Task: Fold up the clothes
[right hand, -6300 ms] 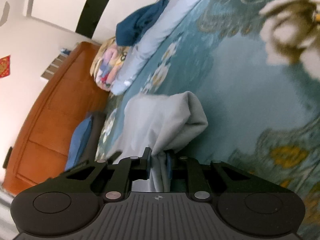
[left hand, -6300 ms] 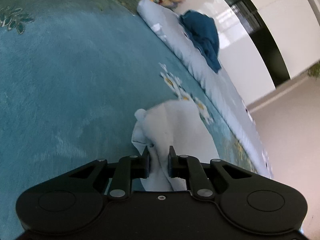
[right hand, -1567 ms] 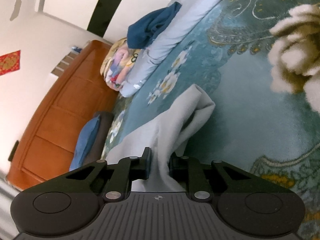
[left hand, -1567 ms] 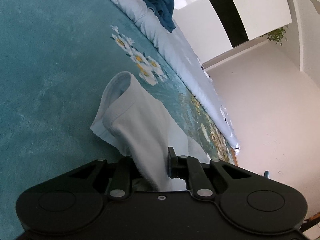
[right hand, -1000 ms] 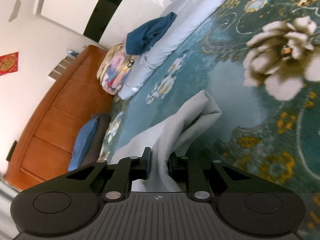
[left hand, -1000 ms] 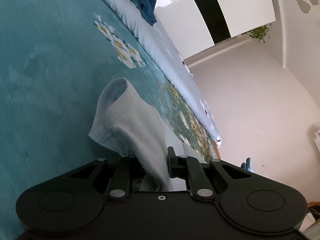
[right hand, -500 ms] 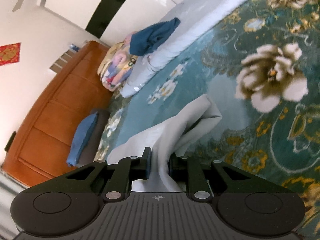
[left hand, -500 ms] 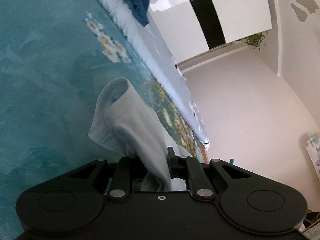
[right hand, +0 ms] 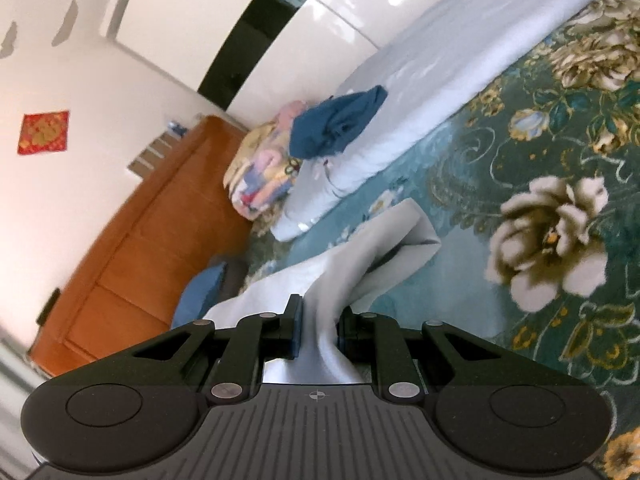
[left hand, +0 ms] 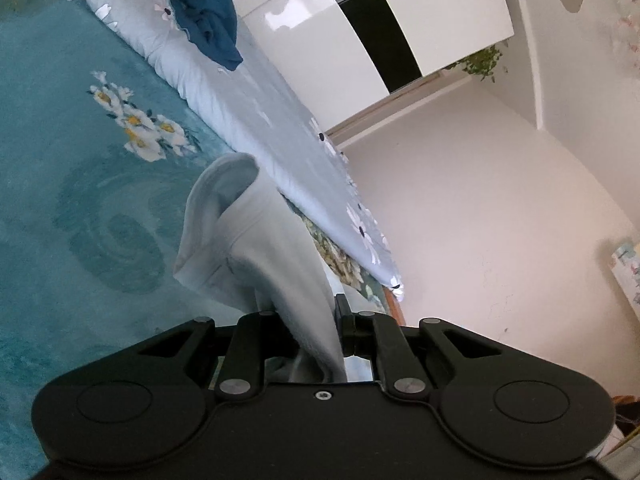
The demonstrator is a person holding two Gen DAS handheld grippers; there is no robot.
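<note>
Left wrist view: pale grey garment (left hand: 256, 248) hangs bunched, pinched by left claw (left hand: 316, 320); right claw (right hand: 320, 320) grips it too.

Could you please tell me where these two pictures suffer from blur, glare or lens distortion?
Left wrist view: fisheye bends the glossy white wardrobe, which shows glare patches. Right wrist view: the cream flower pattern is slightly soft, and the orange wooden headboard curves.

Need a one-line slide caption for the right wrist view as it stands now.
Right gripper shut on a pale grey garment, lifted over the teal floral blanket, wooden headboard behind.
</note>
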